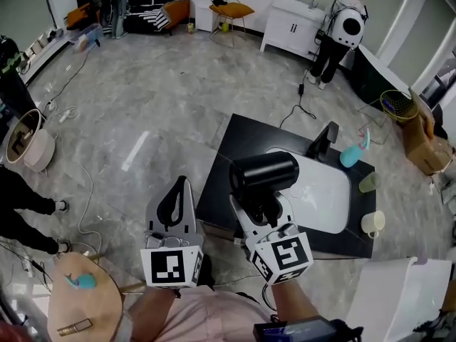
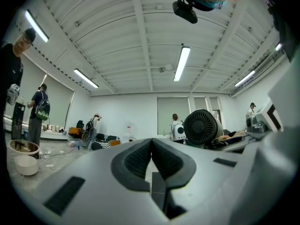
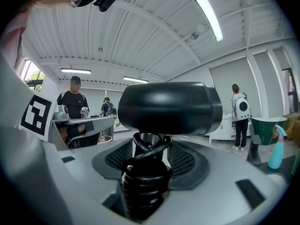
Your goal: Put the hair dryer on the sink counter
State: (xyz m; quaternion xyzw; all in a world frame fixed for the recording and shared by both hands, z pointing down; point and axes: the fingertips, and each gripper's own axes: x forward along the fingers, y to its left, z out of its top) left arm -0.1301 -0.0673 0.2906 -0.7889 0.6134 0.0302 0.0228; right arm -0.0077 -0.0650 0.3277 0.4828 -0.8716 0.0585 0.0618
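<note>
My right gripper (image 1: pixel 262 209) is shut on the handle of a black hair dryer (image 1: pixel 263 173). It holds the dryer upright above the left part of the black sink counter (image 1: pixel 242 142), barrel on top. In the right gripper view the dryer's barrel (image 3: pixel 168 107) fills the middle, and a coiled black cord (image 3: pixel 146 182) is bunched round the handle between the pads. My left gripper (image 1: pixel 176 198) hangs beside it over the floor, left of the counter, shut with nothing in it (image 2: pixel 151 154). The left gripper view shows the dryer's rear grille (image 2: pixel 201 128) to its right.
The counter carries a white basin (image 1: pixel 329 199), a black faucet (image 1: pixel 324 141), a blue spray bottle (image 1: pixel 350 154), a green cup (image 1: pixel 368 182) and a white mug (image 1: pixel 372 223). A round wooden stool (image 1: pixel 78 301) stands at bottom left. Cables lie on the floor. A person (image 1: pixel 340 30) stands at the back.
</note>
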